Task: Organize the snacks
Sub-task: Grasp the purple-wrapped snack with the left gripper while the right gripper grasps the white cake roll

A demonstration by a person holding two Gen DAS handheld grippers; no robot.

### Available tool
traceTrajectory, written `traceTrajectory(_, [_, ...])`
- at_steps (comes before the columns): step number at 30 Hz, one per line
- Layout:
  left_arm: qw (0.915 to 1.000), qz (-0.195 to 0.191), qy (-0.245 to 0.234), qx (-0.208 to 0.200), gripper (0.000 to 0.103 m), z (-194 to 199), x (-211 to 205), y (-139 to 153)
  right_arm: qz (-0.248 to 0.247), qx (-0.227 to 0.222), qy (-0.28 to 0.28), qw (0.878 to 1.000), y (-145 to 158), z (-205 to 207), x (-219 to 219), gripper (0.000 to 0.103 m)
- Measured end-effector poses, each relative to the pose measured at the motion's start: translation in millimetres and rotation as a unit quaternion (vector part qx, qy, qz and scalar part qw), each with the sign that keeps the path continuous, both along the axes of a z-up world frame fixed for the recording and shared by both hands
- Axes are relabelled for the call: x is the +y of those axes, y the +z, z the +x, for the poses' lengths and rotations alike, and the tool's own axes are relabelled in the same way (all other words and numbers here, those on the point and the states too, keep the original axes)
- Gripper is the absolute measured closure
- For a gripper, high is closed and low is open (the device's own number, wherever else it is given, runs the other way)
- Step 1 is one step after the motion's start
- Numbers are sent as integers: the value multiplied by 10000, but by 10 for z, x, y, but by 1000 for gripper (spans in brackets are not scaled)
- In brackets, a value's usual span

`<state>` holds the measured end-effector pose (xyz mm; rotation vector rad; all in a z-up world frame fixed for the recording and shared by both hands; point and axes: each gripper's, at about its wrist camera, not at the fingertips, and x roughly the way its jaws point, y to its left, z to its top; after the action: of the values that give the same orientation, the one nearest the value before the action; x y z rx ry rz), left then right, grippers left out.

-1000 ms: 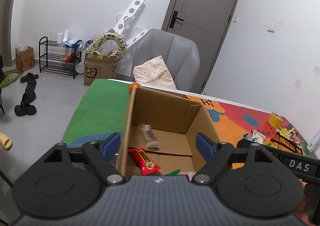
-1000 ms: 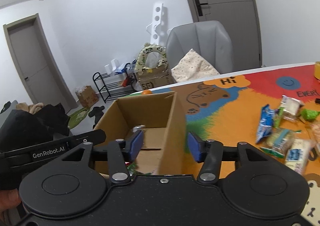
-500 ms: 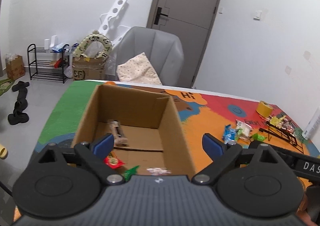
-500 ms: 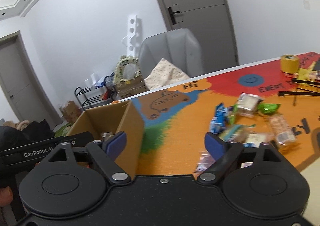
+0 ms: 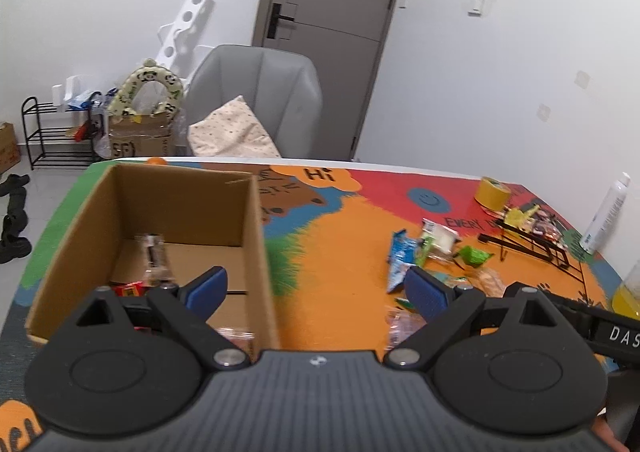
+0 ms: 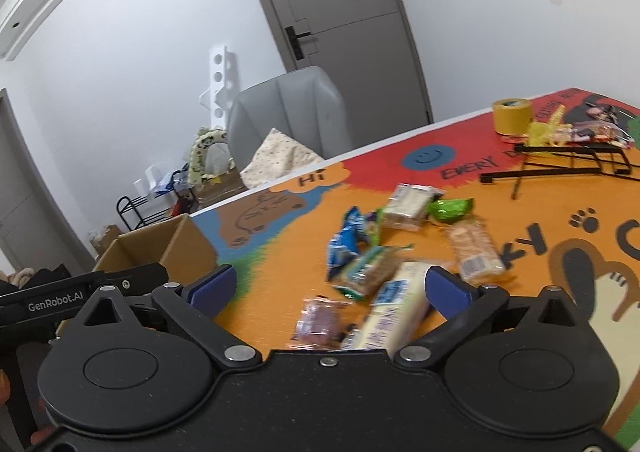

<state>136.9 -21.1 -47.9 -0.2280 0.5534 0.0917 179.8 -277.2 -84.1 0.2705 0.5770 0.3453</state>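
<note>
An open cardboard box [image 5: 256, 236] stands on the table's left side and holds a clear-wrapped bar [image 5: 154, 258] and a red packet [image 5: 128, 288]; it also shows in the right wrist view [image 6: 188, 248]. My left gripper [image 5: 316, 292] is open and empty, above the box's right wall. Loose snacks lie on the orange mat: a blue packet [image 6: 346, 242], a green packet [image 6: 448, 208], a pale cracker pack [image 6: 474, 250] and a white-blue pack [image 6: 394, 302]. My right gripper [image 6: 330, 288] is open and empty, just above this pile.
A yellow tape roll [image 6: 512, 116] and a black wire rack [image 6: 560, 162] holding packets stand at the table's far right. A white bottle [image 5: 606, 212] and a glass of yellow drink [image 5: 628, 288] are at the right edge. A grey chair [image 5: 256, 100] stands behind the table.
Both grippers swung right, away from the box toward the snack pile. Both opened wider; they had straddled the box walls a second ago.
</note>
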Motion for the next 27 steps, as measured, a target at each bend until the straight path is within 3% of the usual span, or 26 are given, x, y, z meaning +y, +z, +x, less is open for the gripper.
traceTrajectory(15, [9987, 59, -507, 58, 8, 236, -566, -74, 187, 207, -505, 9983, -218, 79, -635, 0])
traceTrajectory(27, [9969, 96, -743, 222, 14, 421, -772, -271, 198, 419, -398, 9981, -393, 175, -672, 3])
